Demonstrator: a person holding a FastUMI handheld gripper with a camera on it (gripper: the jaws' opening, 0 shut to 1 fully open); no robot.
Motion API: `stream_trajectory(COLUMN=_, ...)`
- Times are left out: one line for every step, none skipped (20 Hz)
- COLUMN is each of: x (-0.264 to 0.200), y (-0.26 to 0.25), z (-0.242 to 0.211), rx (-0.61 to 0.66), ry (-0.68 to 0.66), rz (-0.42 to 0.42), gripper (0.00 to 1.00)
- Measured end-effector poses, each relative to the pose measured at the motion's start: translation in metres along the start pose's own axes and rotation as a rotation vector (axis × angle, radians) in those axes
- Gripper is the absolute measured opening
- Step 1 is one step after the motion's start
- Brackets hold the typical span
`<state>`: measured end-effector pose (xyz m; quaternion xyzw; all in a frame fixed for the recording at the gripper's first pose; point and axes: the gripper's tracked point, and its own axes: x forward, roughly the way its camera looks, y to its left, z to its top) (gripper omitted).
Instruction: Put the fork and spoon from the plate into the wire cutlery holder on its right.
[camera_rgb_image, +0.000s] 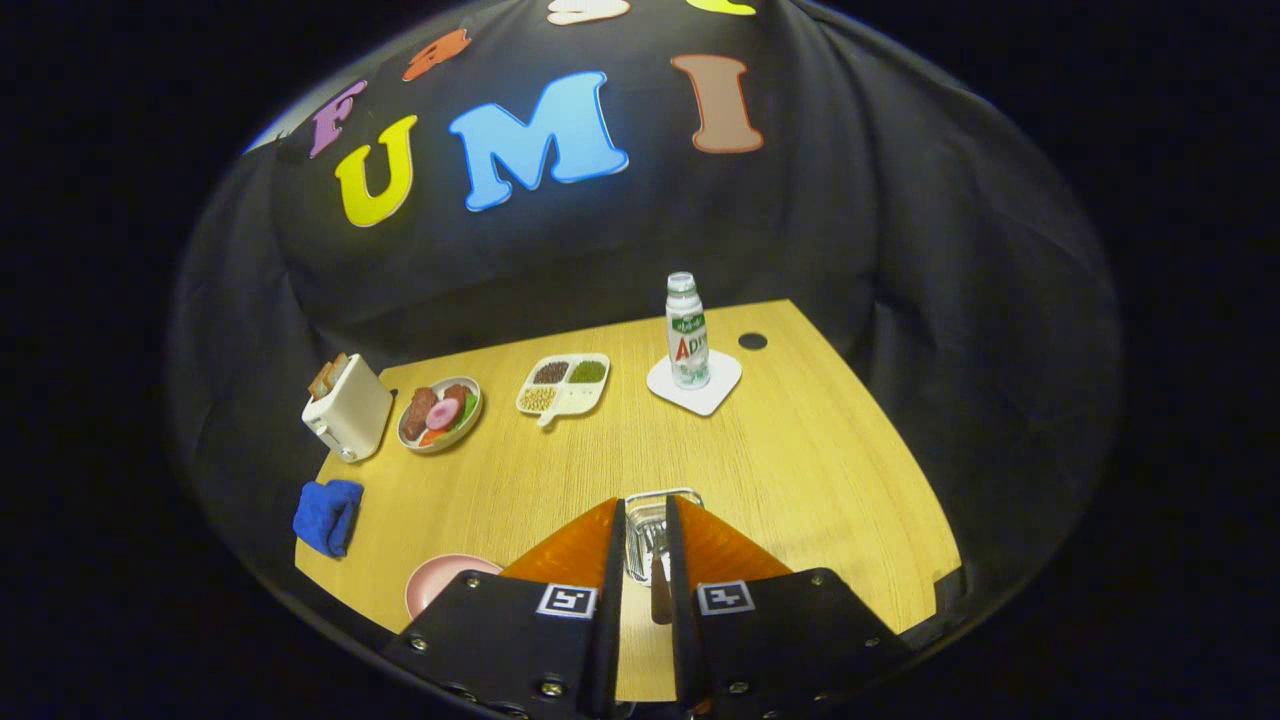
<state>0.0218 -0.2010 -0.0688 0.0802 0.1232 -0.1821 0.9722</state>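
The gripper (645, 560) hangs low over the near edge of the bench (800, 470), its fingers drawn close together with a narrow gap between them. In that gap a brownish handle (660, 595) stands upright, probably the fork or the spoon; the fingers seem to pinch it, though I cannot tell whether both truly press on it. Just ahead of the fingertips sits the wire cutlery holder (662, 497), only its top rim and some mesh showing, so the piece looks to be going in or just in. Whether another piece already stands inside is hidden by the fingers. To the left, at the near edge, a pink plate (432, 580) peeks out beside the gripper body; most of it is covered, so what remains on it cannot be read. Farther left lies a blue cloth (327, 515). Beyond, toward the far edge, stand a toaster (348, 410), a bowl of food (440, 413), a divided tray (563, 385) and a bottle (687, 332) on a white coaster (722, 392).
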Motion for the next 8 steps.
stream_trajectory(x=-0.008, y=0.002, z=0.019, rx=-0.020, ry=-0.067, rz=-0.008, gripper=0.22)
stream_trajectory(x=-0.018, y=0.005, z=0.039, rx=-0.045, ry=-0.142, rz=-0.017, gripper=0.22)
stream_trajectory(x=-0.029, y=0.008, z=0.056, rx=-0.064, ry=-0.204, rz=-0.023, gripper=0.22)
stream_trajectory(x=-0.042, y=0.013, z=0.076, rx=-0.085, ry=-0.277, rz=-0.027, gripper=0.22)
stream_trajectory(x=-0.055, y=0.017, z=0.092, rx=-0.100, ry=-0.335, rz=-0.030, gripper=0.22)
stream_trajectory(x=-0.066, y=0.021, z=0.105, rx=-0.110, ry=-0.380, rz=-0.029, gripper=0.22)
stream_trajectory(x=-0.078, y=0.026, z=0.117, rx=-0.115, ry=-0.422, rz=-0.025, gripper=0.22)
stream_trajectory(x=-0.089, y=0.031, z=0.127, rx=-0.118, ry=-0.456, rz=-0.021, gripper=0.22)
